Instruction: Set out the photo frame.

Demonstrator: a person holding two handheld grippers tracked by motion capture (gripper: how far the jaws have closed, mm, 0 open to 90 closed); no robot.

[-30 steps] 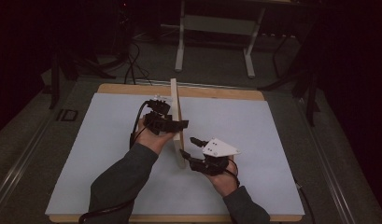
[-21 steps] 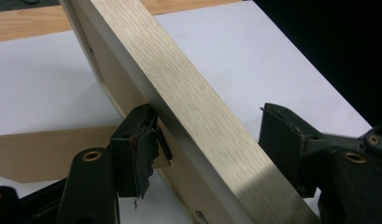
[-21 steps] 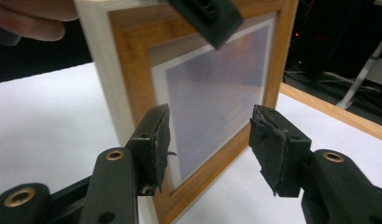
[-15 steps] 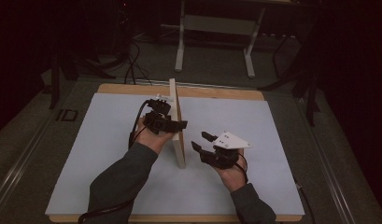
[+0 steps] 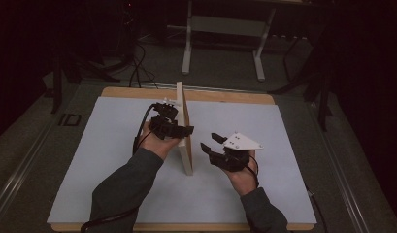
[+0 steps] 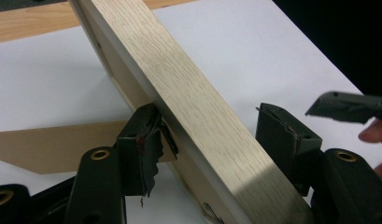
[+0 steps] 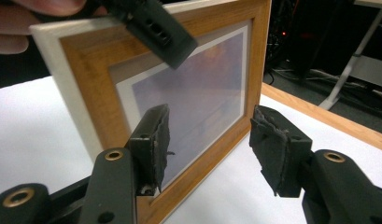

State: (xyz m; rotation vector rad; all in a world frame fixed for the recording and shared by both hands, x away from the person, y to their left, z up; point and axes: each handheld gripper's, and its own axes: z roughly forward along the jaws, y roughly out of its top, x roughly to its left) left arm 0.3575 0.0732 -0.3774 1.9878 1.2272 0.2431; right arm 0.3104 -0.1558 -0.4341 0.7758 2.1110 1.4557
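I have the picture frame [image 5: 185, 130] standing upright on its edge on the white mat [image 5: 108, 145], seen edge-on from the high view, with one claw on each side of it. My left claw [image 5: 179, 130] straddles the frame's top edge: in the left gripper view the wooden edge [image 6: 193, 116] runs between the two jaws, one jaw up against the back of the frame near the brown cardboard stand [image 6: 53, 148], the other jaw standing off the front face with a clear gap. Its jaws have just been closing a little with the frame between them, yet they do not clamp it from both sides, so I call that claw partly open around the frame and not gripping. My right claw [image 5: 210, 143] sits just beside the frame's front face, apart from it, its jaws fairly wide with nothing between them. In the right gripper view the glass and wooden border [image 7: 193, 93] stand ahead of that claw [image 7: 207, 140], one jaw overlapping the lower border in the picture, and I cannot tell whether it touches. The far jaw of my left claw shows there above the frame's top edge.
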